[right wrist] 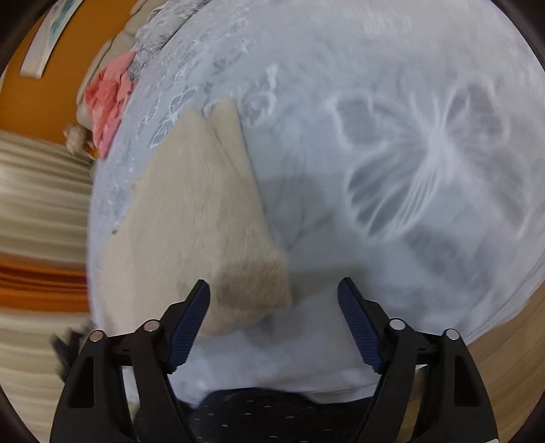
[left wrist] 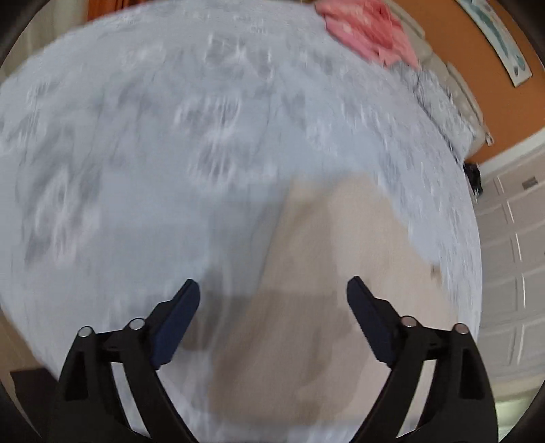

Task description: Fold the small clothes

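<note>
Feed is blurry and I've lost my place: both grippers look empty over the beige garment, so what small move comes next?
Probably lower the right gripper onto the near corner of the beige garment and close. Its fingers stand open and empty around that corner, as does the left gripper, and the garment lies on the blue bedspread.

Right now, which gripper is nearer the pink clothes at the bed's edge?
Hard to call. Both the left gripper and the right gripper hang open over the beige garment, far from the pink clothes.
</note>
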`<state>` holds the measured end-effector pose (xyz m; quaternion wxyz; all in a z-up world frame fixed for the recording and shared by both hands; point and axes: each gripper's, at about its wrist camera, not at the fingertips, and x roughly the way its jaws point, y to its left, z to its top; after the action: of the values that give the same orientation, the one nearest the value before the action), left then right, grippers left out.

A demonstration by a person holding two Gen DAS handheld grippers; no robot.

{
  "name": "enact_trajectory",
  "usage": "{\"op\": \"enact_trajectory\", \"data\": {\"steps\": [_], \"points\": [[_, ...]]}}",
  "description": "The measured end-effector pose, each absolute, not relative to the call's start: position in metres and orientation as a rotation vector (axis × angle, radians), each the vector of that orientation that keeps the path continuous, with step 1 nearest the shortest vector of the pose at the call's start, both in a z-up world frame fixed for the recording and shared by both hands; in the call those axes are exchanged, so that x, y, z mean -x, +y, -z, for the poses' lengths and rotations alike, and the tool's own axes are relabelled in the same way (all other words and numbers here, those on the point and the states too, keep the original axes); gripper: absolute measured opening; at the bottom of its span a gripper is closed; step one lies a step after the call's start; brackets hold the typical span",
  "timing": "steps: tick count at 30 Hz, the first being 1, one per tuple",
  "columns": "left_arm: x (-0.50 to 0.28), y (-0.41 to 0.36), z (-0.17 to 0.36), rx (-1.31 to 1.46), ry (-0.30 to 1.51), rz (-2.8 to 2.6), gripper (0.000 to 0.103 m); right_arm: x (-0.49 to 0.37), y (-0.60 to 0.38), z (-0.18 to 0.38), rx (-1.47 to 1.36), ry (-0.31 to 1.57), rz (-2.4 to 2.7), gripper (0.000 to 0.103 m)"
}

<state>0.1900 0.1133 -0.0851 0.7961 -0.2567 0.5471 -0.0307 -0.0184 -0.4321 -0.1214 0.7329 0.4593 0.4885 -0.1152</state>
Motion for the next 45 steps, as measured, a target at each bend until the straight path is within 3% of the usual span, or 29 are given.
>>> {"op": "enact_trajectory", "data": {"steps": [2,7,8,9,10,11,12,14,18,22,25,27,31,34,36,40,45], "points": [[-0.171,0.107,0.103,0.584,1.258,0.056,0.087,0.016,-0.427,0.122,-1.017,1.047,0.271,0.087],[-0.161,0.094,0.115,0.717,1.234,0.001,0.093,0.000,-0.418,0.128,-1.222,0.980,0.160,0.084],[-0.165,0.089,0.117,0.751,1.245,0.018,0.092,-0.003,-0.416,0.131,-1.240,0.982,0.164,0.072],[-0.166,0.086,0.117,0.755,1.247,0.006,0.086,-0.006,-0.414,0.133,-1.249,0.986,0.160,0.039],[-0.169,0.084,0.116,0.742,1.251,-0.040,0.076,-0.010,-0.413,0.133,-1.252,0.992,0.153,0.020],[-0.170,0.086,0.114,0.744,1.254,-0.062,0.045,-0.010,-0.412,0.129,-1.254,0.982,0.152,0.015],[-0.169,0.089,0.112,0.781,1.252,-0.060,0.029,-0.009,-0.412,0.121,-1.248,0.954,0.154,0.012],[-0.162,0.105,0.103,0.901,1.226,-0.039,0.024,-0.005,-0.410,0.091,-1.175,0.909,0.137,0.010],[-0.139,0.119,0.074,0.836,1.199,0.016,0.023,0.014,-0.411,0.057,-1.042,0.914,0.128,0.009],[-0.119,0.124,0.106,0.836,1.280,-0.032,0.023,0.015,-0.413,0.109,-0.973,1.115,0.200,0.009],[-0.112,0.125,0.120,0.853,1.271,-0.049,0.024,0.026,-0.415,0.129,-1.063,1.131,0.227,0.017],[-0.113,0.124,0.111,0.839,1.253,-0.033,0.024,0.036,-0.417,0.114,-1.051,1.106,0.278,0.031],[-0.117,0.121,0.094,0.800,1.236,0.009,0.025,0.047,-0.409,0.046,-0.808,0.989,0.403,0.035],[-0.119,0.115,0.093,0.762,1.237,0.004,0.025,-0.002,-0.362,0.011,-0.636,1.014,0.163,0.020],[-0.116,0.117,0.094,0.771,1.228,-0.003,0.025,-0.038,-0.321,0.001,-0.509,1.048,0.039,0.001],[-0.105,0.121,0.092,0.821,1.219,-0.007,0.025,-0.114,-0.258,0.009,-0.362,1.118,-0.094,0.000],[-0.105,0.121,0.085,0.801,1.208,0.023,0.025,-0.168,-0.233,0.073,-0.295,1.316,-0.099,0.000]]}}
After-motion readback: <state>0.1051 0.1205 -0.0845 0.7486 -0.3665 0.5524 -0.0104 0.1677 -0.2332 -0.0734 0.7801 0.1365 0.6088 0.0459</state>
